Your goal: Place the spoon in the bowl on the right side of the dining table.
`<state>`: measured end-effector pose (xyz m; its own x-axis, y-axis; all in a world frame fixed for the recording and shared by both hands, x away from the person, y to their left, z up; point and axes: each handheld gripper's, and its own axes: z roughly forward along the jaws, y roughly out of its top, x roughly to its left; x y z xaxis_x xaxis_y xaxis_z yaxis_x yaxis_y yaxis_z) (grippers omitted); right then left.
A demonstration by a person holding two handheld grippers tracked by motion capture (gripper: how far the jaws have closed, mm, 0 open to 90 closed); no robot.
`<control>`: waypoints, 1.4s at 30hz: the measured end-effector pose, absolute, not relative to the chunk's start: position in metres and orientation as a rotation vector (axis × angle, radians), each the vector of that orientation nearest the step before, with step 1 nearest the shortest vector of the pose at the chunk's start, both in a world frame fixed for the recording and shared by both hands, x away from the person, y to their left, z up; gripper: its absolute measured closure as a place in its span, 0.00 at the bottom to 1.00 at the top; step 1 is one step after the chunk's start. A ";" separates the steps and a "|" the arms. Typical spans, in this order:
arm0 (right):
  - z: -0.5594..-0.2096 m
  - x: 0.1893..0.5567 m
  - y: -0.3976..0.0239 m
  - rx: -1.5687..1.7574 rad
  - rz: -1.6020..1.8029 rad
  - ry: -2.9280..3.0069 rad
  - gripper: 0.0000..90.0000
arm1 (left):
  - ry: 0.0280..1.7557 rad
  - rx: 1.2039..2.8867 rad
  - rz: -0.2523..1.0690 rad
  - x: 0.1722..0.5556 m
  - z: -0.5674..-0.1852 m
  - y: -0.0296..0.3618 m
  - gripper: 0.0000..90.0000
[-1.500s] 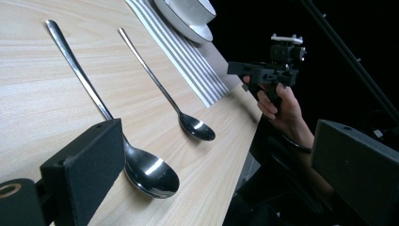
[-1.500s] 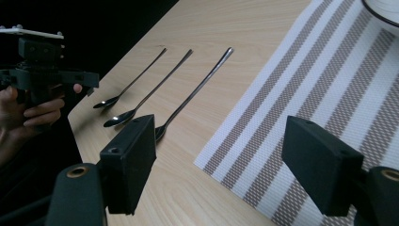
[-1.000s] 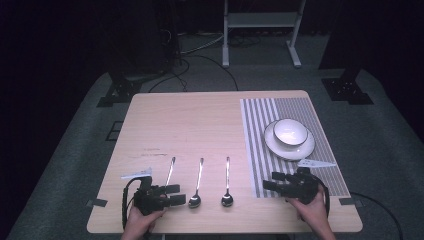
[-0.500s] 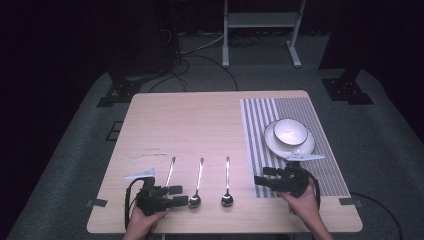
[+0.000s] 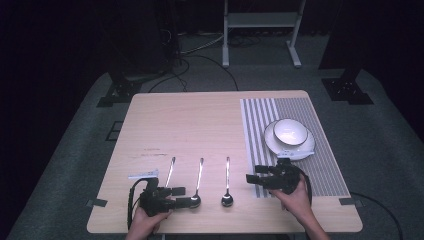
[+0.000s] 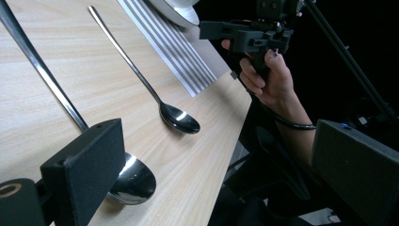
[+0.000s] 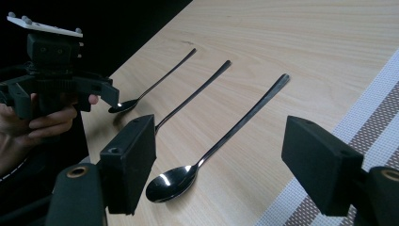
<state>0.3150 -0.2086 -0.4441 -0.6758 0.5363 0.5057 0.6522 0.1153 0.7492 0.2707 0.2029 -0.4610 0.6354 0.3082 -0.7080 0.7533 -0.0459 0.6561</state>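
Note:
Three metal spoons lie side by side on the wooden table [image 5: 200, 125], bowls toward me: the left spoon [image 5: 170, 171], the middle spoon [image 5: 199, 175] and the right spoon [image 5: 227, 180]. My left gripper [image 5: 180, 196] rests open at the front edge, pointing right, with the middle spoon's bowl [image 6: 131, 181] just off its jaw. My right gripper [image 5: 252, 177] hovers open over the placemat's left edge, pointing left at the right spoon [image 7: 226, 136]. In the right gripper view the left gripper [image 7: 61, 94] stands beyond the left spoon [image 7: 155, 84]. In the left gripper view, the right gripper [image 6: 221, 33] is held beyond the right spoon [image 6: 155, 99].
A striped grey and white placemat [image 5: 260, 120] covers the table's right side. On it a white bowl [image 5: 290, 131] sits on a white plate [image 5: 306, 147]. A small white label [image 5: 143, 175] lies left of the spoons. Dark floor and stands surround the table.
My right gripper has moved left, from over the placemat to its left edge near the right spoon. The left gripper has stayed about where it was.

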 end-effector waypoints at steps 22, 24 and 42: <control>-0.444 0.328 -0.182 -1.157 -1.570 -2.290 0.28 | 0.896 1.707 -0.535 0.271 -0.475 0.181 0.03; -0.444 0.329 -0.179 -1.151 -1.566 -2.292 0.28 | 0.903 1.711 -0.543 0.272 -0.476 0.180 0.03; -0.442 0.336 -0.153 -1.084 -1.533 -2.314 0.28 | 0.970 1.766 -0.592 0.273 -0.488 0.172 0.05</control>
